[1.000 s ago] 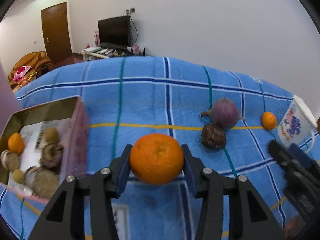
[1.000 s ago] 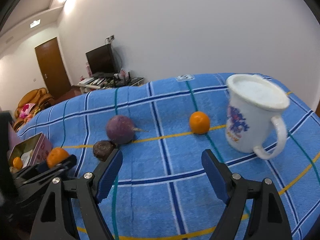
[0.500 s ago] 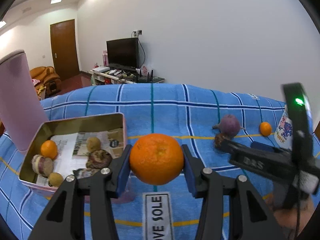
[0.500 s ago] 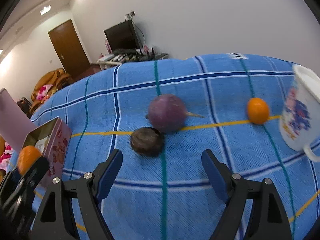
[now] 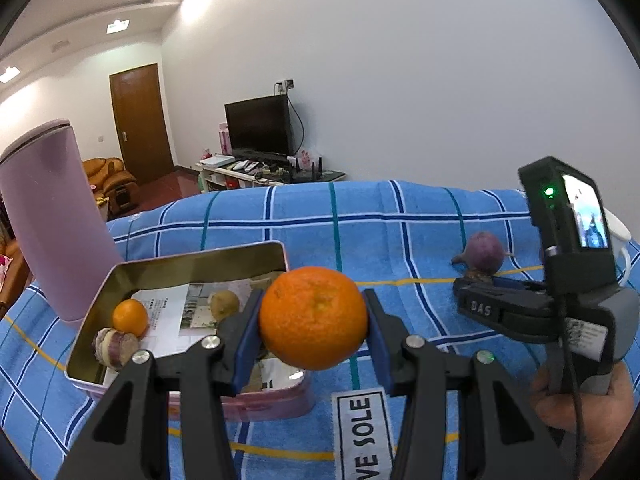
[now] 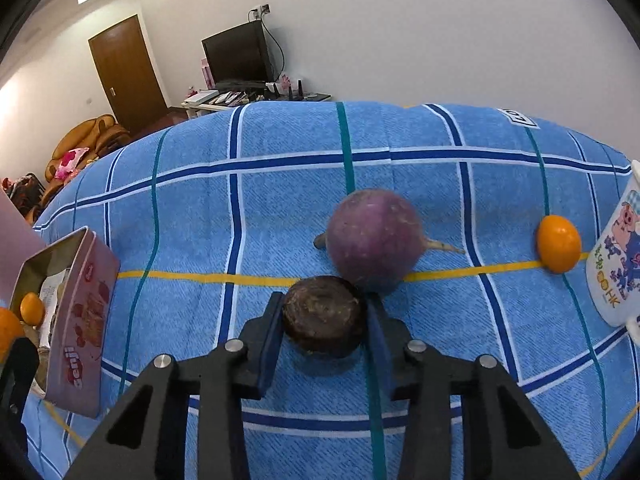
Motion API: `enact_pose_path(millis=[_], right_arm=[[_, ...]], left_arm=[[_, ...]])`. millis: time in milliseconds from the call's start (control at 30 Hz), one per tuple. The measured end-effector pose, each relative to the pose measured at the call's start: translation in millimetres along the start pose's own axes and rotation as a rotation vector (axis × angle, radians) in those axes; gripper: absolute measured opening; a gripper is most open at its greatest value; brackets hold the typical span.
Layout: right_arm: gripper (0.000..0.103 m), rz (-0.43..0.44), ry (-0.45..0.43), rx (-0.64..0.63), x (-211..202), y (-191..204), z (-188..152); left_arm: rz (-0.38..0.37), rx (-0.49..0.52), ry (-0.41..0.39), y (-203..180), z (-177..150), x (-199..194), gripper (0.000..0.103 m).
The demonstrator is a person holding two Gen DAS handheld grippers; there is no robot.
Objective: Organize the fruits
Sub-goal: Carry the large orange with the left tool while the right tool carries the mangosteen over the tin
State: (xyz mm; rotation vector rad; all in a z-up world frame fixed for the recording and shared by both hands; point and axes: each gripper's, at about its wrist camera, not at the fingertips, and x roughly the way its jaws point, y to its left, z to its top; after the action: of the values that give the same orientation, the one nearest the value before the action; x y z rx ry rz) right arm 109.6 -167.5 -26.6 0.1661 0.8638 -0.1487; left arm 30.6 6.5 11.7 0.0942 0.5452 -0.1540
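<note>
Two fruits taken, one bound for the tin

Two grippers each have a fruit between their jaws. Nearest in the left wrist view, the left gripper (image 5: 313, 330) holds a large round orange (image 5: 313, 318) clamped at its widest part, clear of the blue checked cloth (image 5: 360, 216), with the open pink metal tin (image 5: 192, 268) at its 10 o'clock. The orange looks firm with a pebbled skin that should not slip; a grip across the middle suits it. Inside the tin lie a small orange fruit (image 5: 130, 317), a pale cut piece (image 5: 114, 347) and a yellowish round one (image 5: 224, 300) on printed paper.

In the right wrist view, the right gripper (image 6: 324, 330), tilted downward, is closing its jaws on a dark brown wrinkled round fruit (image 6: 324, 321) that rests on the cloth. Its shell looks hard and light, probably brittle, so a gentle squeeze across the sides seems wise.

Touching it at 1 o'clock is a purple round root vegetable (image 6: 374, 242); farther, at 3 o'clock, a small orange (image 6: 559, 244) sits beside a white printed mug (image 6: 616, 264).
</note>
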Motion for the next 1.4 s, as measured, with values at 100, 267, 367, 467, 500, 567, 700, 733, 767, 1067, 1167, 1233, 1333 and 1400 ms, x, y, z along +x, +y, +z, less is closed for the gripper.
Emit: enact_pose_path(millis=[100, 267, 367, 467, 500, 567, 700, 733, 767, 1067, 1167, 1233, 1333, 1400], right_arm=[[0.041, -0.019, -0.057, -0.001, -15, 1, -5], [0.041, -0.040, -0.179, -0.026, -50, 8, -23], [0.041, -0.048, -0.233, -0.043, -65, 15, -33], [0.041, -0.058, -0.285, -0.070, -80, 26, -43], [0.041, -0.057, -0.298, -0.076, -84, 28, -45], [0.041, -0.056, -0.323, -0.086, -92, 32, -52], [0.041, -0.055, -0.356, -0.112, -103, 40, -63], [0.041, -0.054, -0.361, -0.118, -105, 43, -66], [0.041, -0.053, -0.364, -0.123, -107, 45, -67], [0.042, -0.039, -0.386, -0.159, -120, 58, -83], [0.042, -0.037, -0.402, -0.181, -125, 65, -87], [0.042, -0.030, -0.406, -0.192, -127, 69, -90], [0.042, -0.022, -0.417, -0.208, -131, 75, -94], [0.042, -0.023, -0.422, -0.218, -132, 78, -95]], left_arm=[[0.006, -0.001, -0.013, 3, -1, -3, 0.049], [0.022, -0.001, -0.029, 8, -3, -7, 0.049], [0.038, 0.002, -0.043, 11, -5, -11, 0.049], [0.054, 0.001, -0.049, 15, -8, -12, 0.049], [0.058, 0.000, -0.048, 15, -10, -13, 0.049], [0.063, -0.001, -0.046, 17, -11, -12, 0.049], [0.073, -0.004, -0.046, 21, -14, -13, 0.049], [0.075, -0.004, -0.048, 21, -14, -13, 0.049], [0.077, -0.003, -0.049, 22, -15, -14, 0.049], [0.078, -0.021, -0.066, 32, -19, -22, 0.049], [0.079, -0.026, -0.068, 34, -20, -24, 0.049], [0.079, -0.029, -0.067, 36, -20, -24, 0.049], [0.079, -0.033, -0.067, 38, -21, -25, 0.049], [0.078, -0.035, -0.067, 40, -21, -25, 0.049]])
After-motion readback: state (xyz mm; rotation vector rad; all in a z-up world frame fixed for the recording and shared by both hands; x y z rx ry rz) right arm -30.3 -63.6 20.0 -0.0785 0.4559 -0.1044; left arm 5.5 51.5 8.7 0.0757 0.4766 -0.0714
